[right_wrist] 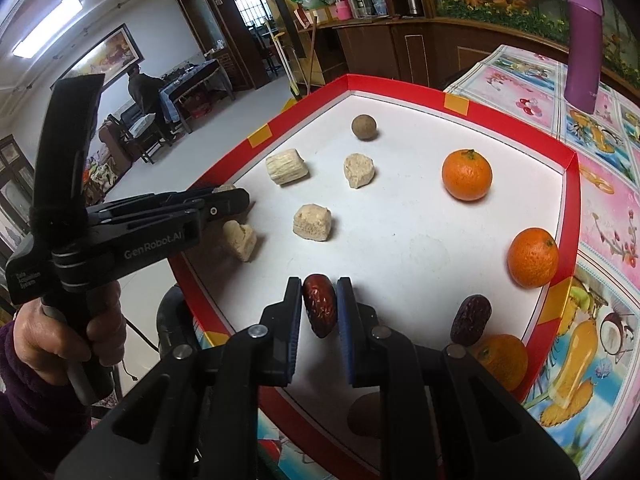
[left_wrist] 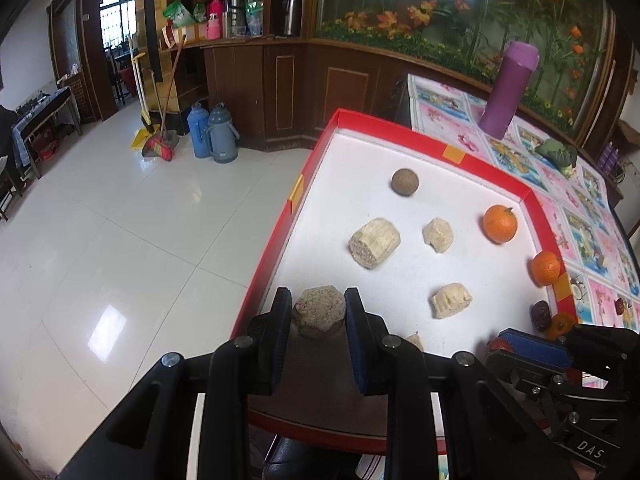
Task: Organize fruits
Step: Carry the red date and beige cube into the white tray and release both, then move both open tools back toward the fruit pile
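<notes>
A red-rimmed white tray (left_wrist: 340,117) (right_wrist: 400,85) holds the fruits. My left gripper (left_wrist: 318,295) is shut on a beige hexagonal chunk (left_wrist: 320,312) at the tray's near left edge. My right gripper (right_wrist: 319,285) is shut on a red date (right_wrist: 319,307) over the tray's near side. Loose in the tray lie two oranges (right_wrist: 467,175) (right_wrist: 533,258), a brown ball (right_wrist: 364,127) (left_wrist: 405,182), several beige chunks (right_wrist: 312,222) (left_wrist: 374,242) and a dark date (right_wrist: 471,319) (left_wrist: 540,315). A third orange (right_wrist: 502,360) sits at the near right corner.
A purple bottle (left_wrist: 508,88) (right_wrist: 582,44) stands on the flowered tablecloth (right_wrist: 608,220) beyond the tray. A hand (right_wrist: 60,328) holds the left gripper's body (right_wrist: 140,220) over the tray's left rim. To the left the table ends above a tiled floor (left_wrist: 120,220). A person (right_wrist: 140,88) stands far back.
</notes>
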Motion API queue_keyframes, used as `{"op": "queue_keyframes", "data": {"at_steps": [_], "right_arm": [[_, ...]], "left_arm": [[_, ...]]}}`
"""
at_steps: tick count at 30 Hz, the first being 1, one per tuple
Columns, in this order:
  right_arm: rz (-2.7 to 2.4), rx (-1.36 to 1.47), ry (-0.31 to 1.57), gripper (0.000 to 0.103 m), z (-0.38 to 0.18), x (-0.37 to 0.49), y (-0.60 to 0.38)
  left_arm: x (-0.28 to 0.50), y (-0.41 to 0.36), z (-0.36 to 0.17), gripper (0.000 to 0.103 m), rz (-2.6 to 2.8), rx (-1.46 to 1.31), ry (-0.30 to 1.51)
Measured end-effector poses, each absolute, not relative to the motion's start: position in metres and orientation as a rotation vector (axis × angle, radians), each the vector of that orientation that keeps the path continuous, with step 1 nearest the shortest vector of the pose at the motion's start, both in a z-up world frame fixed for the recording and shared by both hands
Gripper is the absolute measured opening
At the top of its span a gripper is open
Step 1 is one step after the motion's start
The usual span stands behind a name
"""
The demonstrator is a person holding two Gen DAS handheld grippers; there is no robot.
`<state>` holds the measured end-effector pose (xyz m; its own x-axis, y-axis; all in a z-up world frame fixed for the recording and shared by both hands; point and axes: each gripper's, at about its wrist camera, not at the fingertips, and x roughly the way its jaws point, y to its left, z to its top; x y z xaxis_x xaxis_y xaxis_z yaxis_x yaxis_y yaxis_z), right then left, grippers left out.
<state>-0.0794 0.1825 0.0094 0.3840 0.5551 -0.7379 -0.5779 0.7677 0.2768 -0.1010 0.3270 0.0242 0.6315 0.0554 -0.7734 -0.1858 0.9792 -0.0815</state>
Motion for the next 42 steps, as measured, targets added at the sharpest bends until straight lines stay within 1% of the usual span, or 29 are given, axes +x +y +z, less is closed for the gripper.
{"op": "queue_keyframes", "data": {"at_steps": [8,9,10,11,13,14,16,18,23,25,27,42], "right_arm": [[0.713,-0.055,0.938,0.020,0.007,-0.081,0.186],[0.711,-0.067,0.939,0.021,0.007,-0.081,0.188],[0.710,-0.073,0.941,0.024,0.007,-0.081,0.188],[0.706,-0.079,0.945,0.027,0.008,-0.081,0.188],[0.698,-0.082,0.943,0.045,0.010,-0.083,0.185],[0.693,-0.071,0.927,0.046,0.012,-0.084,0.181],[0.699,-0.041,0.903,0.046,0.018,-0.085,0.171],[0.697,-0.022,0.884,0.046,0.025,-0.087,0.163],[0.645,0.014,0.829,0.046,0.041,-0.090,0.134],[0.623,0.030,0.813,0.047,0.046,-0.091,0.121],[0.604,0.045,0.800,0.047,0.052,-0.094,0.107],[0.450,0.179,0.746,0.048,0.062,-0.112,-0.008]], "left_arm": [[-0.101,0.325,0.026,0.027,0.163,-0.138,0.892],[-0.100,0.325,0.026,0.031,0.165,-0.142,0.895],[-0.100,0.325,0.026,0.035,0.173,-0.143,0.897],[-0.103,0.324,0.028,0.036,0.177,-0.141,0.894],[-0.106,0.321,0.032,0.039,0.195,-0.120,0.884],[-0.106,0.319,0.034,0.041,0.204,-0.107,0.877],[-0.112,0.313,0.042,0.053,0.216,-0.085,0.850],[-0.118,0.307,0.052,0.062,0.246,-0.061,0.818],[-0.128,0.288,0.076,0.065,0.252,-0.012,0.753],[-0.130,0.278,0.084,0.071,0.248,0.007,0.731],[-0.133,0.269,0.089,0.074,0.246,0.023,0.713],[-0.124,0.186,0.104,0.075,0.130,0.116,0.698]]}}
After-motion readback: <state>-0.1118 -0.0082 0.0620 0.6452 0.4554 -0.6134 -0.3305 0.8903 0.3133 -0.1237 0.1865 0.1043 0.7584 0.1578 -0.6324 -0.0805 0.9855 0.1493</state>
